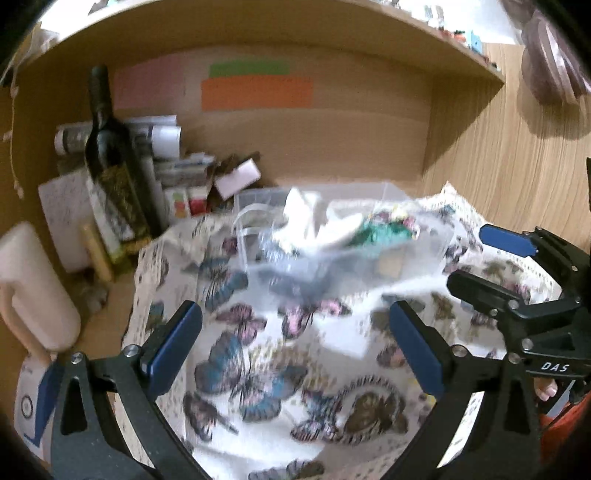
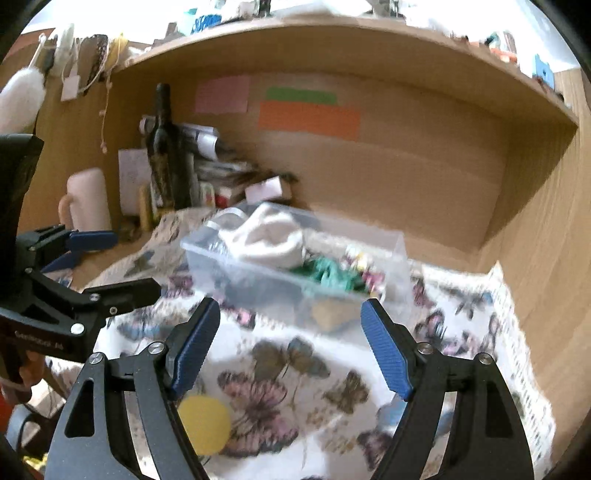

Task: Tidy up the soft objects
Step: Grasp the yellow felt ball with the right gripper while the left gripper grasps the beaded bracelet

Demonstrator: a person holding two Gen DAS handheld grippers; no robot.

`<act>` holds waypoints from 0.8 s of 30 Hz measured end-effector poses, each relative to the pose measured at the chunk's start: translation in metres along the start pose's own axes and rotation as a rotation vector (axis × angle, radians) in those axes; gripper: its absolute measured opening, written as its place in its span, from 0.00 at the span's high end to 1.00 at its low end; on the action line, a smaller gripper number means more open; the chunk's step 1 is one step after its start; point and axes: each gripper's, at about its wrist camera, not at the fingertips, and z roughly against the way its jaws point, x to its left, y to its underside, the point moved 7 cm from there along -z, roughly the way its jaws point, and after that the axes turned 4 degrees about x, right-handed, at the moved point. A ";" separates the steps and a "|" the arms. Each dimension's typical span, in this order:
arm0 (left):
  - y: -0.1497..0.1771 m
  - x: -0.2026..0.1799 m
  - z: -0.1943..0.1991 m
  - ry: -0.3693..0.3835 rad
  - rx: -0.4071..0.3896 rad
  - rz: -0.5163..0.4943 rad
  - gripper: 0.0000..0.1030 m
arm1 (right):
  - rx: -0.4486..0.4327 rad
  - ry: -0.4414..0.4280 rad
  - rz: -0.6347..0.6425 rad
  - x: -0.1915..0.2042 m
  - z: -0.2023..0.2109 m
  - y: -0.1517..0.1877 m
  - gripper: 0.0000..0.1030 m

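A clear plastic box point(image 1: 413, 254) point(image 2: 391, 254) stands on a butterfly-print cloth point(image 1: 273, 354) point(image 2: 295, 369). It holds a white soft item point(image 1: 314, 225) point(image 2: 269, 236), a green soft item point(image 1: 384, 232) point(image 2: 328, 275) and small colourful pieces. A yellow soft ball point(image 2: 204, 424) lies on the cloth near me, just below the right gripper's left finger. My left gripper point(image 1: 295, 343) is open and empty above the cloth, short of the box. My right gripper point(image 2: 290, 347) is open and empty, also short of the box. Each gripper shows at the edge of the other's view.
A dark wine bottle point(image 1: 110, 155) point(image 2: 166, 147), a pale jug point(image 1: 33, 288) point(image 2: 88, 199), papers and small boxes crowd the desk's back left. A wooden shelf point(image 1: 258, 33) overhangs. A wooden side panel point(image 2: 535, 221) rises at the right. A light-blue item point(image 2: 397, 411) lies by the right finger.
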 end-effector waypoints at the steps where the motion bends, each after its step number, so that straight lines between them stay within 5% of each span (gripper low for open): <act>1: 0.008 0.002 -0.002 -0.005 0.014 0.002 0.01 | 0.016 -0.014 -0.010 0.002 -0.002 0.006 0.26; 4: 0.024 0.003 -0.006 0.004 0.049 0.009 0.06 | 0.059 -0.048 -0.043 0.006 -0.009 0.021 0.26; 6: 0.034 0.001 -0.008 0.012 0.076 0.009 0.23 | 0.085 -0.082 -0.071 0.011 -0.012 0.030 0.26; 14: 0.068 -0.007 -0.018 0.056 0.164 0.017 0.42 | 0.167 -0.174 -0.118 0.027 -0.021 0.059 0.27; 21: 0.081 -0.016 -0.028 0.086 0.195 0.011 0.64 | 0.243 -0.249 -0.126 0.038 -0.031 0.077 0.62; 24: 0.081 -0.022 -0.029 0.105 0.194 -0.007 0.85 | 0.244 -0.260 -0.130 0.039 -0.031 0.079 0.67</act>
